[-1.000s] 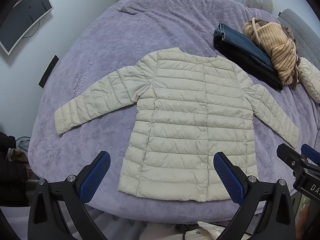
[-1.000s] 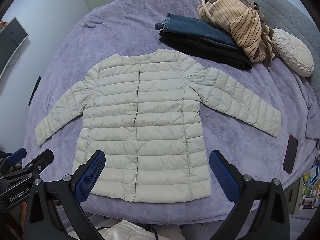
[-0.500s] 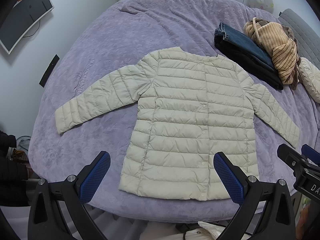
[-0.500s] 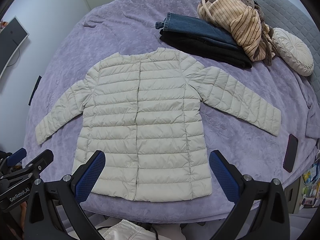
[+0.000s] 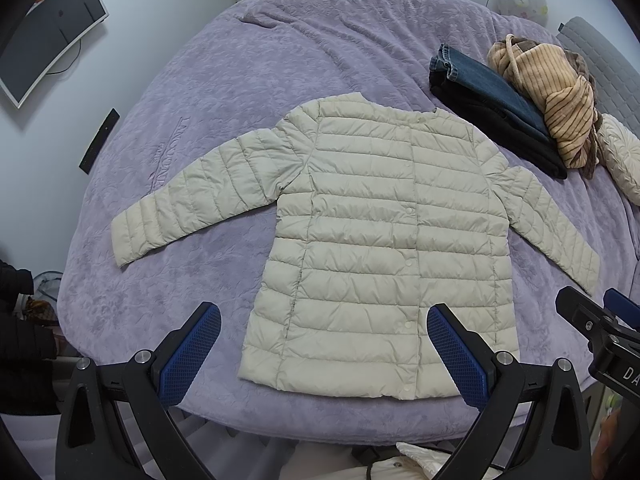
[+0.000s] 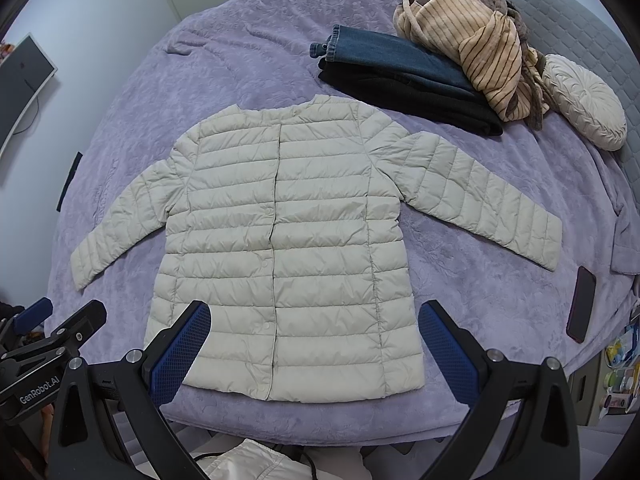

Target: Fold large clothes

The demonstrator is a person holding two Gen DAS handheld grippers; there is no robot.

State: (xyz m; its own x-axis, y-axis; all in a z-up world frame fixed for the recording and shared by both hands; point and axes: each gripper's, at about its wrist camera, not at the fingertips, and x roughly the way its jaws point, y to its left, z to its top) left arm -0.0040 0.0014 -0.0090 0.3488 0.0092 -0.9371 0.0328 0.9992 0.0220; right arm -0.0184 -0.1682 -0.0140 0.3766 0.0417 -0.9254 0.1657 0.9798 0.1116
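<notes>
A cream quilted puffer jacket (image 5: 384, 240) (image 6: 288, 248) lies flat and buttoned on the purple bed, both sleeves spread out to the sides, hem toward me. My left gripper (image 5: 322, 350) hovers open above the hem's left half, holding nothing. Over the hem's right half my right gripper (image 6: 314, 350) is also open and holds nothing. Each gripper shows at the edge of the other's view: the right gripper (image 5: 600, 332) at the lower right of the left wrist view, the left gripper (image 6: 48, 340) at the lower left of the right wrist view.
Folded jeans (image 6: 392, 60) on a black garment (image 6: 416, 100), a striped beige top (image 6: 472, 40) and a round cream cushion (image 6: 584, 100) sit at the bed's far right. A dark phone (image 6: 581, 304) lies near the right edge. A monitor (image 5: 48, 28) hangs on the left wall.
Both grippers have drifted slightly, so the jacket sits marginally lower in the views. Nothing was grasped or moved.
</notes>
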